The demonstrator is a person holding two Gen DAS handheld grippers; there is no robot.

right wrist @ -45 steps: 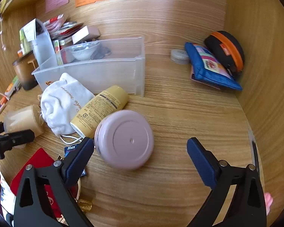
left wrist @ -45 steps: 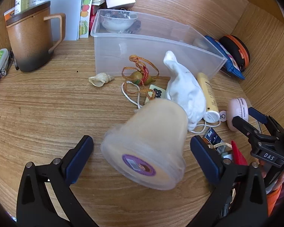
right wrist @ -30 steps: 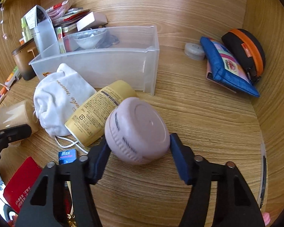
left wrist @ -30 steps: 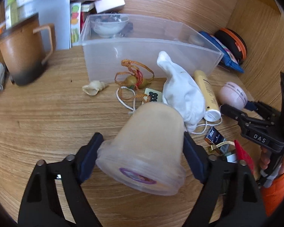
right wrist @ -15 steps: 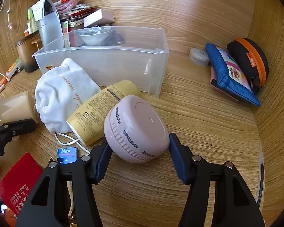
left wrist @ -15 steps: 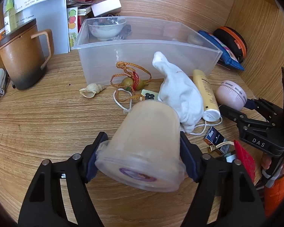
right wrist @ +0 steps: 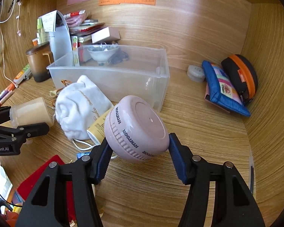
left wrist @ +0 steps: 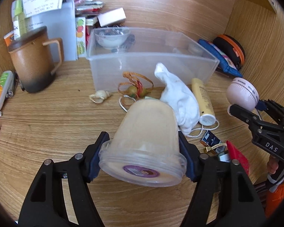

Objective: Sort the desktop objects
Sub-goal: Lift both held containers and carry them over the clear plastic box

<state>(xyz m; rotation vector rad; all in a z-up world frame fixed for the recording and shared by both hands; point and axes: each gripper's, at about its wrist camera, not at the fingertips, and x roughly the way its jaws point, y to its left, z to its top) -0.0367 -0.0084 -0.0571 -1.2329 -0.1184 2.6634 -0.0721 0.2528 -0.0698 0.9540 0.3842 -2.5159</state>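
Two hand-held grippers each clamp a container above the wooden worktop [left wrist: 47, 124]. The left hand-held gripper [left wrist: 143, 154] pinches a frosted plastic tub [left wrist: 147, 138], tilted with its lid end toward the camera. The right hand-held gripper [right wrist: 138, 151] squeezes a round pink jar [right wrist: 138, 128], also tilted. In the left wrist view, at 12 o'clock beyond the tub lie a white drawstring pouch [left wrist: 179, 102], a yellow tube [left wrist: 203, 102] just beside it and a seashell [left wrist: 100, 96]; farther at 12 o'clock stands a clear bin [left wrist: 153, 64] holding a small bowl [left wrist: 112, 39], with a brown lidded mug [left wrist: 34, 60] at 10 o'clock.
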